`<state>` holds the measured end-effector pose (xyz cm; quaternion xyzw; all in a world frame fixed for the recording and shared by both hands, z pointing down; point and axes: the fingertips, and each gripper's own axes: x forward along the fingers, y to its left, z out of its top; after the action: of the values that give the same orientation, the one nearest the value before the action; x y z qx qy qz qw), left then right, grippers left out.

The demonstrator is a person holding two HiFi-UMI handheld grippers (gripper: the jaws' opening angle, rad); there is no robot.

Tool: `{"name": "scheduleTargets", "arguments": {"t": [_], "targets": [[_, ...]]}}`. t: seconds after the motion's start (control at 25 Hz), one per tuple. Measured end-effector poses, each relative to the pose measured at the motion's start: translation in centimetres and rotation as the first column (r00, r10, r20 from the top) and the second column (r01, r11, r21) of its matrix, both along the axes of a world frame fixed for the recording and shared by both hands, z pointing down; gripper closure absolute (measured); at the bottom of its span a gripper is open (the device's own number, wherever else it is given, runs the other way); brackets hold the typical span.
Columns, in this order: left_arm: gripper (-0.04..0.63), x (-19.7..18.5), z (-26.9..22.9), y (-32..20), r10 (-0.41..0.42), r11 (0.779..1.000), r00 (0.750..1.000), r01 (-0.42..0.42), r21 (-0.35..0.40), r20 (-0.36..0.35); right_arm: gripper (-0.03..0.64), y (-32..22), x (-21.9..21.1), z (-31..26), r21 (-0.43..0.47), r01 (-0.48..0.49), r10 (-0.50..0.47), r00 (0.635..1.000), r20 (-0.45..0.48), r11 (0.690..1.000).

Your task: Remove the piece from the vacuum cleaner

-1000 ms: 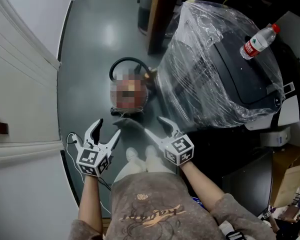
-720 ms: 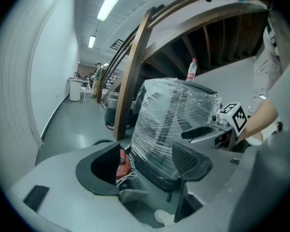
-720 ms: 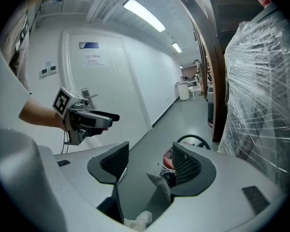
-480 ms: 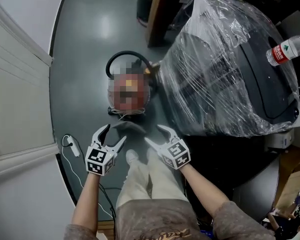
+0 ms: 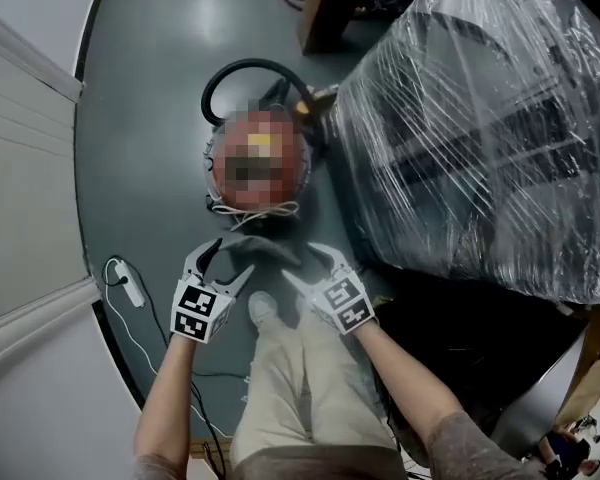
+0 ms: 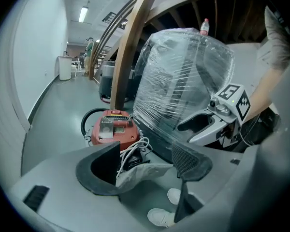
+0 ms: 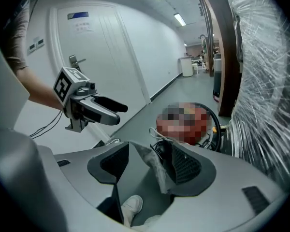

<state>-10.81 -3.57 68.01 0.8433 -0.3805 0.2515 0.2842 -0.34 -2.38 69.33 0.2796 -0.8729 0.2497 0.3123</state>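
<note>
Head view: a red vacuum (image 5: pixel 255 163) lies on the floor (image 5: pixel 150 118) beside a film-wrapped machine (image 5: pixel 480 118). A grey bag (image 5: pixel 265 251) trails from its near end, between the left gripper (image 5: pixel 230 263) and right gripper (image 5: pixel 302 265).

Left gripper view: jaws spread, with the bag (image 6: pixel 140 170) showing in the gap.

Right gripper view: jaws spread, the bag's edge (image 7: pixel 154 166) standing between them, close by one pad.

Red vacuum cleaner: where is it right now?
The red canister vacuum cleaner sits on the grey floor, upper centre of the head view, just left of the plastic-wrapped machine.
</note>
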Motion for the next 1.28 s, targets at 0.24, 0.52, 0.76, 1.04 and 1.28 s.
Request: {"name": "scheduleTargets", "arguments": {"t": [0.24,0.52,0.76,1.04,1.28], "targets": [[0.287,0.4,8.0,-0.6,0.076,0.996,0.996,-0.074,-0.049,0.040,0.367,-0.5,-0.4,7.3,-0.038,0.022,-0.023,0.999,-0.035,0.999],[0.288,0.6,13.6,-1.6,0.151,0.984,0.987,-0.144,-0.103,0.054,0.367,-1.1,-1.4,13.6,-0.087,0.070,-0.076,0.995,-0.064,0.994],[0.288,1.6,16.5,-1.5,0.234,0.965,0.969,-0.222,-0.143,0.074,0.367,-1.0,-2.6,16.0,-0.104,0.132,-0.140,0.987,-0.074,0.986],[0.353,1.7,18.2,-1.1,0.295,0.947,0.950,-0.277,-0.165,0.101,0.403,-1.0,-3.3,17.5,-0.116,0.165,-0.177,0.979,-0.105,0.980],[0.423,1.6,19.2,-1.3,0.351,0.931,0.924,-0.327,-0.164,0.149,0.496,-0.7,-3.6,18.1,-0.119,0.202,-0.216,0.970,-0.116,0.972]]}}
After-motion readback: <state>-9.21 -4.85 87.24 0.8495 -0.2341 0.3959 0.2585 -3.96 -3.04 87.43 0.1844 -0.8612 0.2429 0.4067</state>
